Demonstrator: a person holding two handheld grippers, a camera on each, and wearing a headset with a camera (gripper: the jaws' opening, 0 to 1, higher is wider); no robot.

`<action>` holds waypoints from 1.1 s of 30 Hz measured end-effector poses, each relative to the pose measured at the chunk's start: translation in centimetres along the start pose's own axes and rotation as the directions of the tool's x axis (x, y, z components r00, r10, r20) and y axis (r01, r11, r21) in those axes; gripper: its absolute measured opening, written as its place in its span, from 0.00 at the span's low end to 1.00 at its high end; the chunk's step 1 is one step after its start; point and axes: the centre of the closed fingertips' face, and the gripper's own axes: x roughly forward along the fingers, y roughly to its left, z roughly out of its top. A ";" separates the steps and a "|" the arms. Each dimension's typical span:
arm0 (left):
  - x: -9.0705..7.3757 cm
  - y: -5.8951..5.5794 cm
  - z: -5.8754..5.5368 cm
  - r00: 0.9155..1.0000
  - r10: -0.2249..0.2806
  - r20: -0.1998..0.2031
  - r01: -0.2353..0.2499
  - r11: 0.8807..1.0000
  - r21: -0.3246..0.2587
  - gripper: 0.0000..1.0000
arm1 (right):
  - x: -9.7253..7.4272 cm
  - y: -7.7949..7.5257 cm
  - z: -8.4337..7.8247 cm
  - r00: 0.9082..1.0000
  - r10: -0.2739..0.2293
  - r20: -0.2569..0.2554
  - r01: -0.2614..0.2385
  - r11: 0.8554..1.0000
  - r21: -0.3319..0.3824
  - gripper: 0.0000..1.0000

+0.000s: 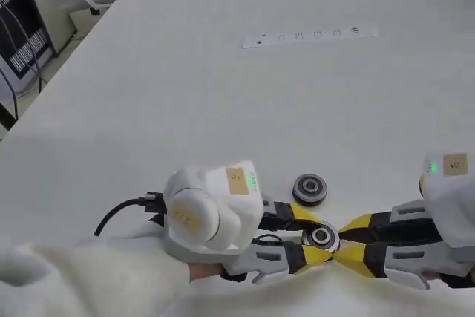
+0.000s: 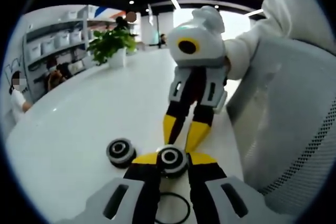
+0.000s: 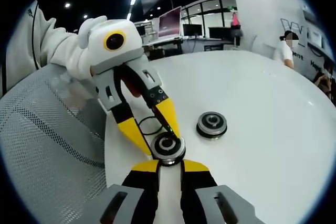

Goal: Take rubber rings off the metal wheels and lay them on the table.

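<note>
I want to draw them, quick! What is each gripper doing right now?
Left gripper: shut on the small round metal wheel with the black rubber ring.
Right gripper: fingers nearly together at that wheel's edge; cannot tell whether they grip.

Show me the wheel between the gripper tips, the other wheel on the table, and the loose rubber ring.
Gripped wheel (image 1: pixel 321 237): head view, its hub.
Other wheel (image 1: pixel 309 188): head view, its hub.
Loose rubber ring (image 2: pixel 173 193): left gripper view, far arc of the band.

Clamped wheel (image 1: pixel 321 237) lies near flat second wheel (image 1: pixel 309 188) and loose ring (image 2: pixel 173 193).
</note>
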 end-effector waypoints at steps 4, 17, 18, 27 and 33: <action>-0.2 0.0 0.0 1.000 0.002 0.003 -0.001 1.000 -0.015 0.20 | 0.0 0.0 -0.1 1.000 -0.002 -0.002 0.002 1.000 -0.004 0.10; -0.5 0.4 -0.1 1.000 0.017 0.004 -0.017 0.999 -0.049 0.14 | 0.0 0.0 -0.2 1.000 -0.001 -0.008 0.001 1.000 -0.010 0.04; -0.5 0.4 -0.1 1.000 0.017 0.004 -0.017 0.999 -0.051 0.14 | -0.1 0.1 -0.2 1.000 -0.002 -0.008 0.002 1.000 -0.009 0.04; -0.5 0.4 -0.2 1.000 0.014 0.007 -0.014 0.999 -0.044 0.14 | -0.1 -0.5 -0.3 1.000 -0.025 0.010 0.023 0.988 0.153 0.00; -0.3 0.4 -0.2 1.000 0.016 0.016 -0.015 0.999 -0.046 0.14 | -0.4 -1.2 -0.2 0.995 -0.013 0.099 -0.032 0.897 0.441 0.00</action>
